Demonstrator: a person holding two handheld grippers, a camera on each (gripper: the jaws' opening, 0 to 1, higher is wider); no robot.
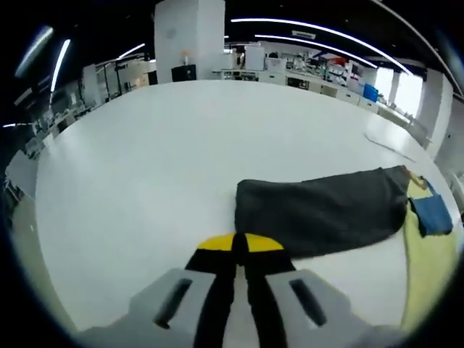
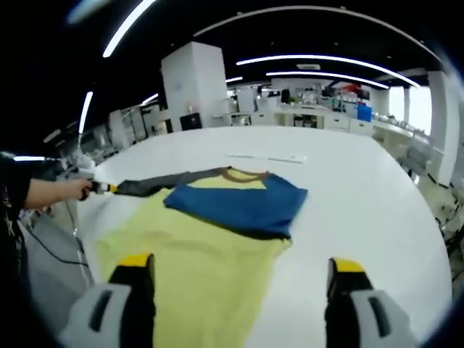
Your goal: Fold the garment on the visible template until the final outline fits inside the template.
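A yellow shirt (image 2: pixel 196 254) lies flat on the white table (image 2: pixel 362 188), brown collar (image 2: pixel 243 174) at the far end. A blue part (image 2: pixel 239 203) is folded across its upper body. Its dark grey sleeve (image 2: pixel 156 185) stretches out left to my left gripper (image 2: pixel 101 187), held by a hand (image 2: pixel 61 190). In the left gripper view that gripper (image 1: pixel 239 243) has its yellow tips pressed together at the cuff corner of the grey sleeve (image 1: pixel 319 214); the blue part (image 1: pixel 431 214) and the yellow body (image 1: pixel 428 268) show far right. My right gripper (image 2: pixel 241 283) stands open above the shirt's lower half.
A pale flat strip (image 2: pixel 264 157) lies on the table beyond the collar, also visible as the strip (image 1: pixel 388 141) in the left gripper view. The table edge (image 2: pixel 83 246) runs close on the left with a cable hanging there. A white pillar (image 2: pixel 192 83) and lab benches stand behind.
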